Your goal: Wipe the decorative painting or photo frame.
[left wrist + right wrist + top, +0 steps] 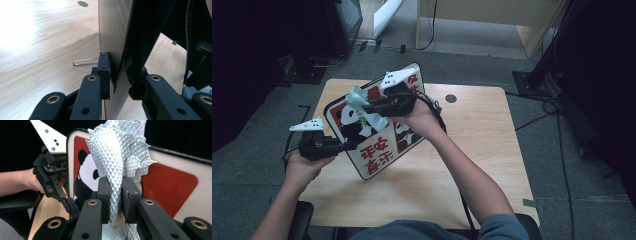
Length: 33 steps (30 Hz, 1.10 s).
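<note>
I kept the left gripper [352, 145] pinching the panda board's [377, 150] edge above the counter [472, 130]; right gripper [115, 195] fingers clamped the cloth [120, 150]; wiping wanted flat, even pressure.

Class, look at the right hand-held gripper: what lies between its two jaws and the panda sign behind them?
A light, diamond-textured cloth is pinched in the right hand-held gripper and hangs in front of the panda sign, seen in the right gripper view.
</note>
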Motion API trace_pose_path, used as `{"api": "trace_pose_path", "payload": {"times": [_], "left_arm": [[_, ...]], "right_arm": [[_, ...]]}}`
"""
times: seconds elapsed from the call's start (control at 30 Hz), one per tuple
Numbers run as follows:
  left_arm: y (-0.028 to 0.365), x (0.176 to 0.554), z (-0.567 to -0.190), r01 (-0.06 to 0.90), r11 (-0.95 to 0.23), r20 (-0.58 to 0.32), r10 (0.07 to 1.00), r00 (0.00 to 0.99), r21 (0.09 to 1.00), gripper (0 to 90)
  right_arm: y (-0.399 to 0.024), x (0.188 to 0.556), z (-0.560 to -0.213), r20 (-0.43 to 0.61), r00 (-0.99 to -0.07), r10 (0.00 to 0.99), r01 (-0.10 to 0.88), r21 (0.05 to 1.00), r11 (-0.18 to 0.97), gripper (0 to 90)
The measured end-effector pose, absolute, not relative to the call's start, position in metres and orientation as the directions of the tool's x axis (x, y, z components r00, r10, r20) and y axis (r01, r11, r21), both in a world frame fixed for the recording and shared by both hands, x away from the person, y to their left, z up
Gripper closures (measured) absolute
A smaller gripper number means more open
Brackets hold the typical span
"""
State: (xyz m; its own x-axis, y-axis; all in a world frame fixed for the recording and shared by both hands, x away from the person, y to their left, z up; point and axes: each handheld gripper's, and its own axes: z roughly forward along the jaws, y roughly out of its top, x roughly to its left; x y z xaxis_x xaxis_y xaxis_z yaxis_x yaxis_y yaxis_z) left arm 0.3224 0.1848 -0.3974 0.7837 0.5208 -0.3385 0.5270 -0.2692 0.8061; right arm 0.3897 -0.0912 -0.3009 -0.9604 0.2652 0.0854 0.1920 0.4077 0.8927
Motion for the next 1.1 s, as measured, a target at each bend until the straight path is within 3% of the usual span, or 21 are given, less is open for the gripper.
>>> {"api": "trace_pose_path", "payload": {"times": [1.1], "left_arm": [[0.185,0.322,-0.397,0.527,-0.271,-0.337,0.521,0.784,0.806,75.6]], "right_arm": [[-0.095,0.382,-0.337,0.142,-0.956,0.257,0.241,0.879,0.411,78.3]]}}
